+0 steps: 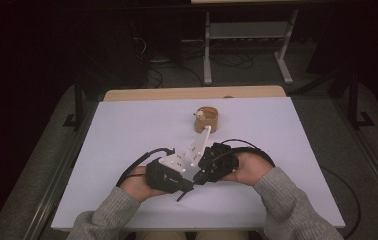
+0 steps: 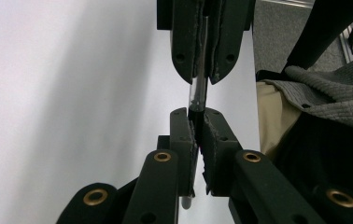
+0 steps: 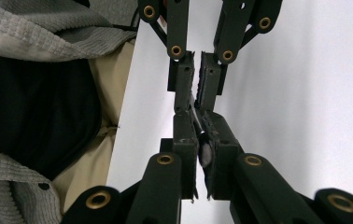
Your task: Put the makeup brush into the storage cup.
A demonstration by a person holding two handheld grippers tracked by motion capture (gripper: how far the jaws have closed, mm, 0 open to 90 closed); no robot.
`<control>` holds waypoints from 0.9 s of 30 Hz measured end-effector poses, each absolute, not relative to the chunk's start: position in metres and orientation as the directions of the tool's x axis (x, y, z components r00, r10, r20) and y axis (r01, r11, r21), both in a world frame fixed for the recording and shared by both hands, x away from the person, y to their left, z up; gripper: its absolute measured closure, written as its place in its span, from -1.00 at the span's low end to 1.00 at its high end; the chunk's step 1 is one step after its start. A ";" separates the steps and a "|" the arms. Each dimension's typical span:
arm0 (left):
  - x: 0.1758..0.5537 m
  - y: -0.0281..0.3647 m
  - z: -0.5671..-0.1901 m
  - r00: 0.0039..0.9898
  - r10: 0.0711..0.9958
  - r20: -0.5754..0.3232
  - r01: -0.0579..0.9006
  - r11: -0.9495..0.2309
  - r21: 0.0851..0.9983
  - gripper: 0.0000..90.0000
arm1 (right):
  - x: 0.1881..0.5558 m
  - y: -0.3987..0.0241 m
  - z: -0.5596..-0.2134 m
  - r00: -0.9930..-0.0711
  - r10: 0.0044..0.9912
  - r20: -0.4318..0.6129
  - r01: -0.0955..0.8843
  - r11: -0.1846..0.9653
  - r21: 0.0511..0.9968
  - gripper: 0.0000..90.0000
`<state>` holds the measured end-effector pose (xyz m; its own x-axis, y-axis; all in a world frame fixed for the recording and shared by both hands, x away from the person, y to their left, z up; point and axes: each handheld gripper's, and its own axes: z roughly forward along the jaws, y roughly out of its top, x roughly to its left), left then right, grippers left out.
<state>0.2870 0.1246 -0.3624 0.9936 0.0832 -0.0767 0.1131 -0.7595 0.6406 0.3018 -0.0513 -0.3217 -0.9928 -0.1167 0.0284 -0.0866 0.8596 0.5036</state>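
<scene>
Both grippers clamp one thin dark pen-like rod [image 2: 197, 95] over the white worktop [image 1: 127, 135].

Left gripper [image 2: 197, 135] and right gripper [image 3: 198, 135] meet tip to tip; the rod's long axis runs straight from one to the other.

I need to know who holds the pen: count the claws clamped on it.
2. The left claw grips one end of the thin dark pen; the right claw grips the other end, both facing each other above the white table.
</scene>
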 end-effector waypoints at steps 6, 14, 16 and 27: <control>0.292 0.128 -0.362 0.991 0.108 -0.074 0.130 -0.756 0.642 0.86 | 0.307 -0.065 -0.318 -0.999 -0.028 0.039 0.000 0.814 0.580 0.24; 0.302 0.131 -0.358 0.987 0.125 -0.103 0.161 -0.718 0.677 0.86 | 0.315 -0.097 -0.321 -0.996 0.073 0.059 0.094 0.749 0.656 0.01; 0.305 0.131 -0.356 0.987 0.126 -0.104 0.163 -0.715 0.680 0.86 | 0.316 -0.107 -0.324 -0.993 0.101 0.065 0.119 0.731 0.672 -0.02; 0.320 0.129 -0.346 0.984 0.145 -0.105 0.176 -0.693 0.699 0.87 | 0.318 -0.146 -0.339 -0.974 0.208 0.090 0.208 0.668 0.714 -0.15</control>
